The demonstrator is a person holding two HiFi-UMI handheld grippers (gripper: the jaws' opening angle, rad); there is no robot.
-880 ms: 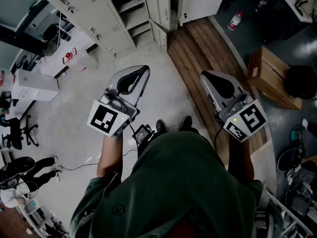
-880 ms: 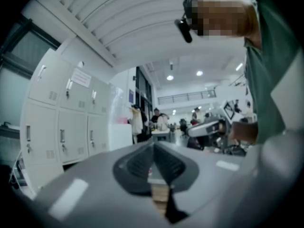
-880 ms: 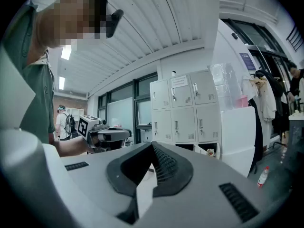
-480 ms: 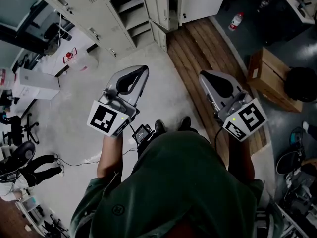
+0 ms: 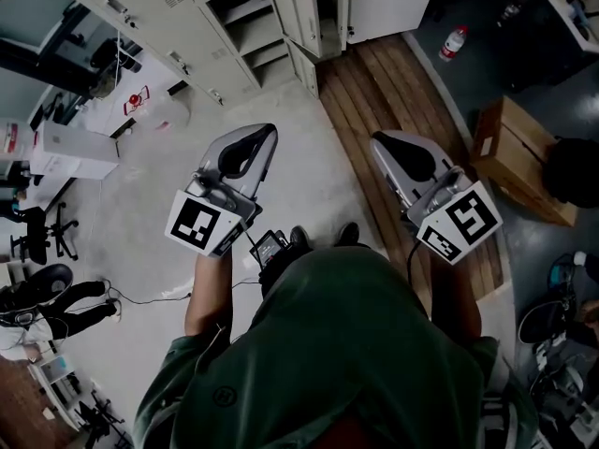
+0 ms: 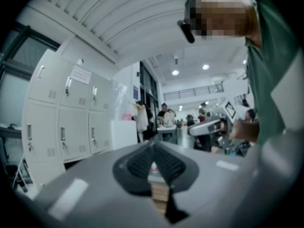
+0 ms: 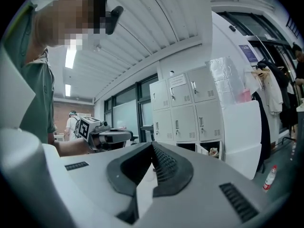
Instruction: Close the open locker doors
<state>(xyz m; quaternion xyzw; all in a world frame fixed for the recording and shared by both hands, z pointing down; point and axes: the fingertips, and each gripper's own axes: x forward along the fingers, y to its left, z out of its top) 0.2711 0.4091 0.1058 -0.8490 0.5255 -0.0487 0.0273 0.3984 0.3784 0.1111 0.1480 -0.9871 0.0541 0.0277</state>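
**Right gripper edges inward; locker doors hang open ahead**

Since the earlier frame the right gripper has edged slightly toward the left gripper. The room has slid a touch in the head view, so the bottle and the wooden crate sit a little further right.

The person stands on a pale concrete floor. A strip of wooden boards runs from the feet up toward the lockers, with darker floor to its right. The bottle lies on that dark floor and the crate stands nearer, beside the boards. A white box rests on the concrete at the left.

The lockers line the top of the head view, well apart from both grippers. At the right end of the bank an open compartment shows bare shelves. Beside it two open doors swing out, one above the other. A white cabinet stands just right of them. In the right gripper view a small object sits inside a low open compartment; what it is cannot be told.

Both grippers point level, jaws closed tip to tip with nothing held.
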